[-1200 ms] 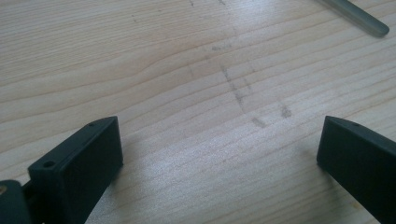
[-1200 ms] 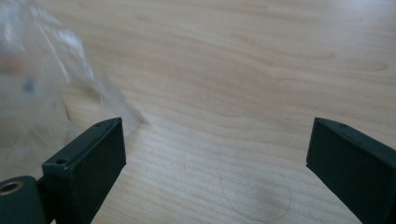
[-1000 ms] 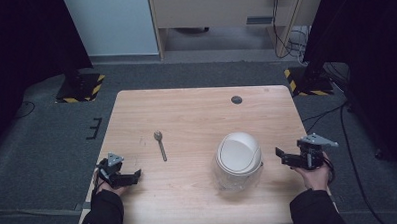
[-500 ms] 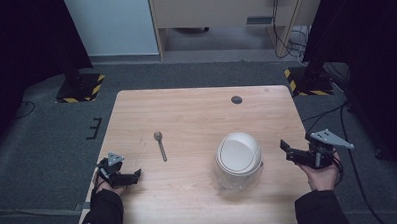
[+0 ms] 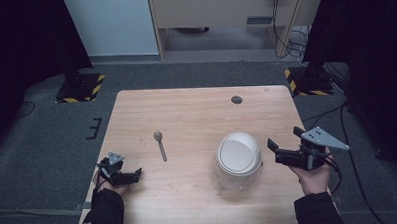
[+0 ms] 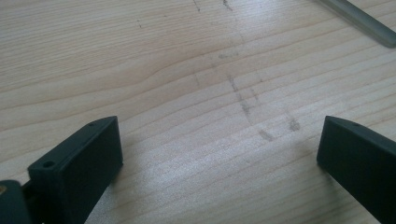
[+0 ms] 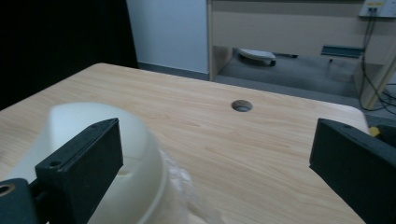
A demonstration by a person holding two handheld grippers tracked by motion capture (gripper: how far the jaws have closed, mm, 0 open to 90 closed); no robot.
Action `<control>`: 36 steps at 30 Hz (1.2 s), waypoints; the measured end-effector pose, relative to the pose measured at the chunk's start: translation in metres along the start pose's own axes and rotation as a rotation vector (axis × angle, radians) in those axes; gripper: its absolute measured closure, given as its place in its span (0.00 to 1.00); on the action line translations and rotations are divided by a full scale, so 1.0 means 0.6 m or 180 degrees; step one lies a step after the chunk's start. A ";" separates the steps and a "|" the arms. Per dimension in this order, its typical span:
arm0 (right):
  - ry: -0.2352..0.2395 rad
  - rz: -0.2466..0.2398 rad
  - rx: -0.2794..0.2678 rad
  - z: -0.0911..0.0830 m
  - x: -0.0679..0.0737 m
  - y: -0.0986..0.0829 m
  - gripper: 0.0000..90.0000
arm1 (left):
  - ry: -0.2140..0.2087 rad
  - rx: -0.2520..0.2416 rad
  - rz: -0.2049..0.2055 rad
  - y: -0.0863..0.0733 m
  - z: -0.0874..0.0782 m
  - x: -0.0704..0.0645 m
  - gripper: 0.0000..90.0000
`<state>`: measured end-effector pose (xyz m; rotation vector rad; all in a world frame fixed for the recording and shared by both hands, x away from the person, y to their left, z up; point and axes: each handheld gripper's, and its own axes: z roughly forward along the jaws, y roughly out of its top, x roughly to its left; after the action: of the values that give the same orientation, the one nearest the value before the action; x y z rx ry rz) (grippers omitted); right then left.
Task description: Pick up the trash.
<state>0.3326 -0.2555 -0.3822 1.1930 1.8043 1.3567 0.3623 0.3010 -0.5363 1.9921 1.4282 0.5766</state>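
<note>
A clear jar with a white domed lid (image 5: 238,158) stands upright right of a metal spoon (image 5: 160,144) lying flat.

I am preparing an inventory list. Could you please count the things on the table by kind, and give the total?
Spoon: 1
Clear jar with white lid: 1
Hand-held claw: 2, left and right
Total: 4
</note>
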 end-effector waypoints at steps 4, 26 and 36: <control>0.0165 -0.0014 -0.0015 0.007 0.026 0.004 0.03 | 0.0011 0.0002 -0.0012 0.000 0.000 -0.001 0.00; 0.0288 -0.0310 0.0515 0.064 0.089 -0.050 0.01 | 0.0012 0.0002 -0.0013 0.000 0.000 -0.002 0.00; 0.0305 -0.0185 0.0584 0.070 0.085 -0.061 0.01 | -0.0009 -0.0002 0.0003 0.000 0.000 -0.001 0.00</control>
<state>0.3350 -0.1947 -0.4270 1.1755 2.0522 1.2566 0.3618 0.3008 -0.5363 1.9924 1.4252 0.5745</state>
